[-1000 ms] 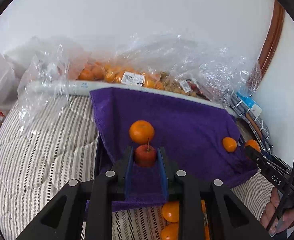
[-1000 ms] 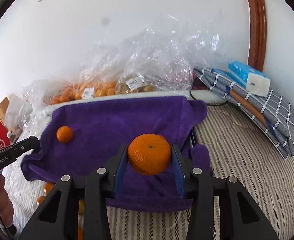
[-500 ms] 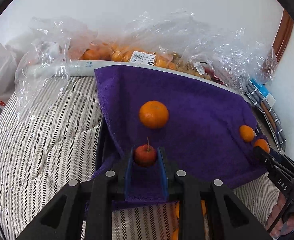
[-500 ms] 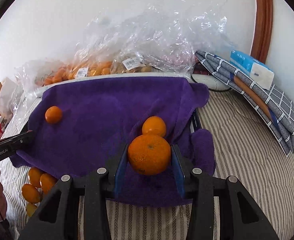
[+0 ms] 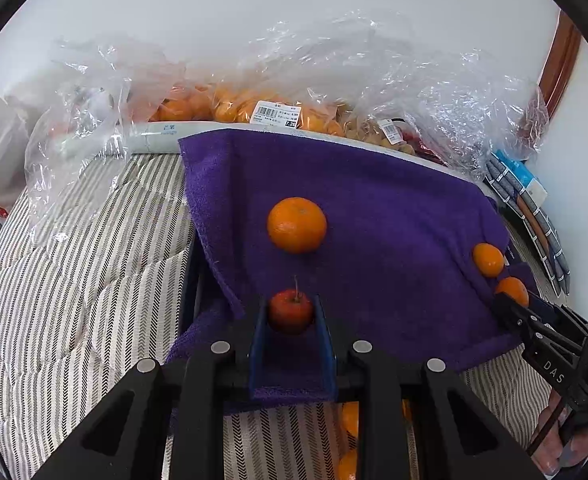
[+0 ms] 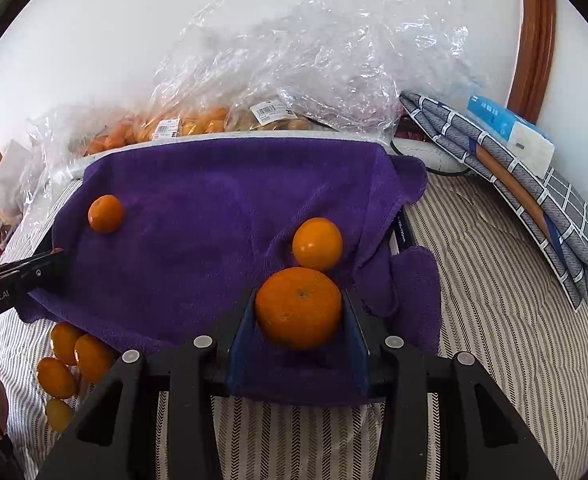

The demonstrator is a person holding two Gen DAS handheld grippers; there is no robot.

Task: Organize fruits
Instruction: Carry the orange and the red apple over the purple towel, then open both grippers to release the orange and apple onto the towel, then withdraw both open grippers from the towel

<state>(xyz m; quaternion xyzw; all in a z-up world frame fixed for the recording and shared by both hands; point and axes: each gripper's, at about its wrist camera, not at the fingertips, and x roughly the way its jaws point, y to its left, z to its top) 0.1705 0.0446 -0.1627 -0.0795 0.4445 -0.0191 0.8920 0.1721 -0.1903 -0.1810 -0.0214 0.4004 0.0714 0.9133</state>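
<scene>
A purple towel (image 6: 213, 208) lies over the striped bedding (image 6: 494, 300). Behind the towel sit clear bags of fruit (image 5: 277, 108). The right gripper (image 6: 300, 312) pinches a big orange (image 6: 298, 307) above the towel's near edge, a smaller orange (image 6: 317, 243) resting just beyond. The left gripper (image 5: 290, 314) pinches a small red apple (image 5: 290, 311) over the towel; another orange (image 5: 297, 225) lies beyond on it.

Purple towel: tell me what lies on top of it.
On the purple towel lie two loose oranges, one at left and one at right. Each claw holds fruit above it. Whatever the towel drapes over is covered.
</scene>
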